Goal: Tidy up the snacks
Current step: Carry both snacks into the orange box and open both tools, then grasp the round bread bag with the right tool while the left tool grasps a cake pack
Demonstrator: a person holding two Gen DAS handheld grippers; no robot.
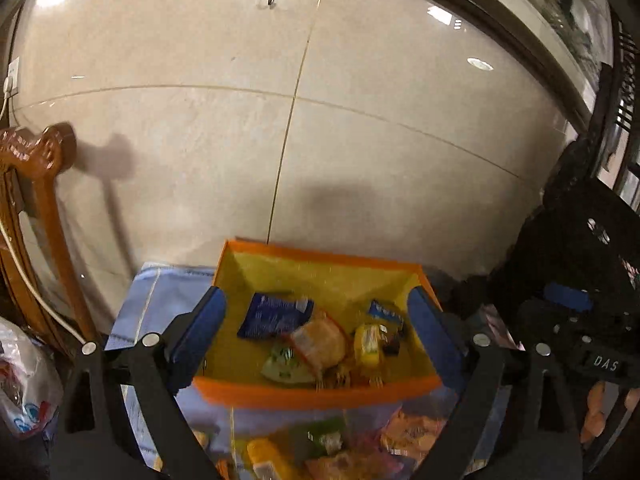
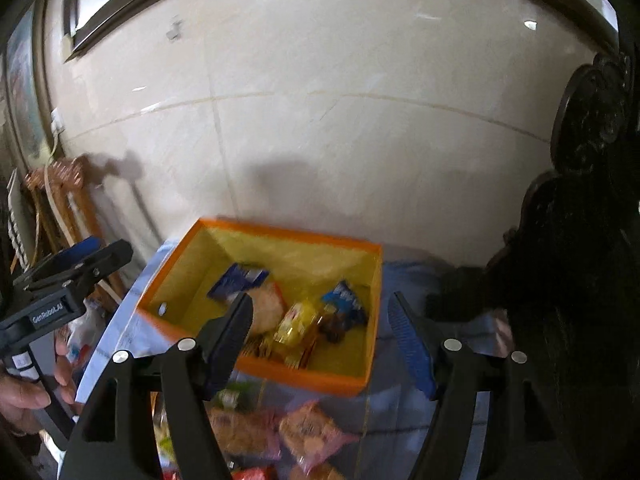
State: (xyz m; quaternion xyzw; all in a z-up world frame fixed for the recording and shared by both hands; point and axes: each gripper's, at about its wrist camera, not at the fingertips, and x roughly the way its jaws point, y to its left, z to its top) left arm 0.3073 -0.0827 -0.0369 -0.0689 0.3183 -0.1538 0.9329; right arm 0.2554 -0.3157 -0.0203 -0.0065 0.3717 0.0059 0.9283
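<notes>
Firstly, from the left wrist, the left gripper [image 1: 316,320] has its jaws released and empty above the orange box [image 1: 320,396] on the blue cloth [image 1: 160,300]; the box holds snack packets [image 1: 320,344], with its long side across the view. From the right wrist, the right gripper [image 2: 322,344] also stands released and empty; the box [image 2: 300,376] lies turned, a corner toward the camera, and more packets [image 2: 308,432] lie before it

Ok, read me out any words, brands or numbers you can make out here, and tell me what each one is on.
"DAS" on the right gripper's body, seen from the left wrist.
"GenRobot.AI" on the left gripper's body, seen from the right wrist.
Print on the snack packets in the orange box and on those in front of it is too blurred to read.
</notes>
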